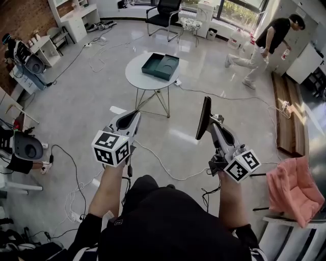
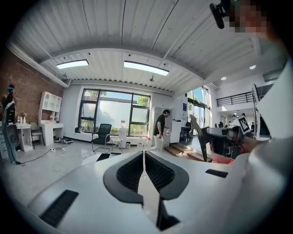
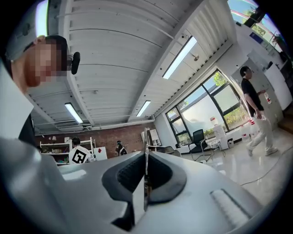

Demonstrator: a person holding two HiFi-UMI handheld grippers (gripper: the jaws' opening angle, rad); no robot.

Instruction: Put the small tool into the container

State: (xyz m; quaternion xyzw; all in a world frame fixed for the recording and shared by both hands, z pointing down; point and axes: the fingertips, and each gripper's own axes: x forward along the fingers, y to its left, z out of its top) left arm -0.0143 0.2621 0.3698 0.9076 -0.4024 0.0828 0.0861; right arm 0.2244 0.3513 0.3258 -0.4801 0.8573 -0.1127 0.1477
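Observation:
A dark green container (image 1: 160, 66) lies open on the small round white table (image 1: 140, 76), well ahead of both grippers. My right gripper (image 1: 211, 122) is shut on the small tool (image 1: 204, 118), a thin dark flat strip that stands up from the jaws. In the right gripper view that tool (image 3: 146, 139) shows edge-on as a thin blade between the closed pads of the gripper (image 3: 146, 169). My left gripper (image 1: 134, 116) is shut with nothing in it, and its pads meet in the left gripper view (image 2: 144, 157). Both are held in the air above the floor.
Cables (image 1: 163, 163) trail across the grey floor. A black office chair (image 1: 164, 12) stands beyond the table. A person (image 1: 265, 43) walks at the far right near a wooden platform (image 1: 288, 117). A pink cloth (image 1: 295, 188) lies at near right, and white shelves (image 1: 76, 20) at far left.

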